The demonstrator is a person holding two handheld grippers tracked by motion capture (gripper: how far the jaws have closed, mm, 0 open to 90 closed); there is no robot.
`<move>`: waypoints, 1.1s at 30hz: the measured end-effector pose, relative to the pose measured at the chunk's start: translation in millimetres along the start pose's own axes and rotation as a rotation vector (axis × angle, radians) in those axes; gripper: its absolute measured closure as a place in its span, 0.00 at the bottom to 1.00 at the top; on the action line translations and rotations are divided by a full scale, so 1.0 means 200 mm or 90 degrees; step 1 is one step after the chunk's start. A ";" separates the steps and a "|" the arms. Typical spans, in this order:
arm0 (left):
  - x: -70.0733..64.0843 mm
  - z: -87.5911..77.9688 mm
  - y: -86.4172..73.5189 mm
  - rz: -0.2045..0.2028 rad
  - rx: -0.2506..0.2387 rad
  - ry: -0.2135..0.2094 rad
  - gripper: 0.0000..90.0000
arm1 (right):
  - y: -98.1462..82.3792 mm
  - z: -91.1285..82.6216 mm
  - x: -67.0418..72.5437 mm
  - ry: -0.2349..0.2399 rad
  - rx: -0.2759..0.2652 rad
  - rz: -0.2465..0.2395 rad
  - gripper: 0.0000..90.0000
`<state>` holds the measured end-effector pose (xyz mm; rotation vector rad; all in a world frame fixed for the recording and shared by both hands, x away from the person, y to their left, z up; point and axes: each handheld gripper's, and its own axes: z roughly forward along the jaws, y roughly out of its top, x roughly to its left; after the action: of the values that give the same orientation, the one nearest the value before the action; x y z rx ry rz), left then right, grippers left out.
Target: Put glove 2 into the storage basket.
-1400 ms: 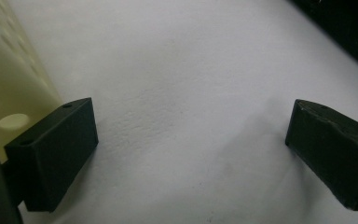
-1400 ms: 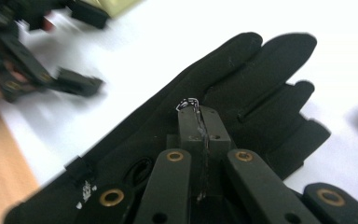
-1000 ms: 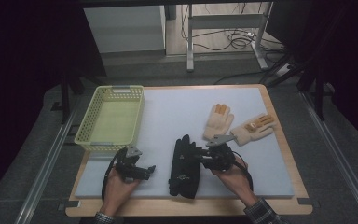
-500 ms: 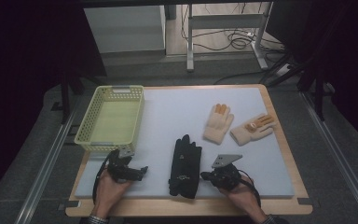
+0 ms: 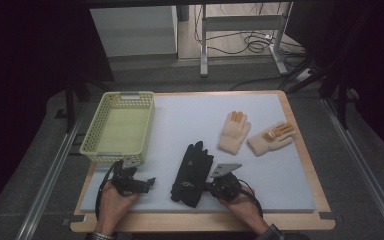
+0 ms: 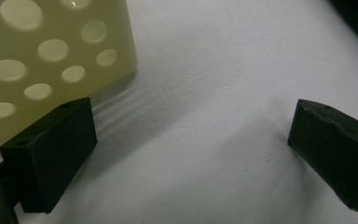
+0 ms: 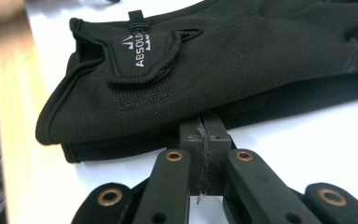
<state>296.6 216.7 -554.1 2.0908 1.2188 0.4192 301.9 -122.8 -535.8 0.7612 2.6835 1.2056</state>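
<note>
Lengthwise, black gloves point away.

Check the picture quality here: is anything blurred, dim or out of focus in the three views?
High view: surroundings dark, the white mat evenly lit and sharp. Left gripper view: the yellow basket is soft and out of focus. Right gripper view: the black gloves and their logo print are crisp; the left edge blurs.

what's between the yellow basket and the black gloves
Only bare white mat in the high view: nothing lies between the yellow basket and the black gloves.
</note>
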 end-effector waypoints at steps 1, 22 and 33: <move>0.00 0.00 0.00 0.000 0.000 0.000 0.01 | 0.01 0.02 0.00 -0.004 0.001 -0.001 0.98; 0.00 0.00 0.00 0.003 -0.002 0.000 0.01 | 0.17 0.16 -0.02 -0.057 0.000 -0.039 0.88; 0.00 0.00 0.00 0.003 -0.002 0.000 0.01 | 0.14 0.00 -0.07 -0.080 -0.015 -0.035 0.72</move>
<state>296.5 217.1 -554.7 2.0910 1.2127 0.4221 325.1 -113.3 -516.6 0.7287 2.5666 1.1354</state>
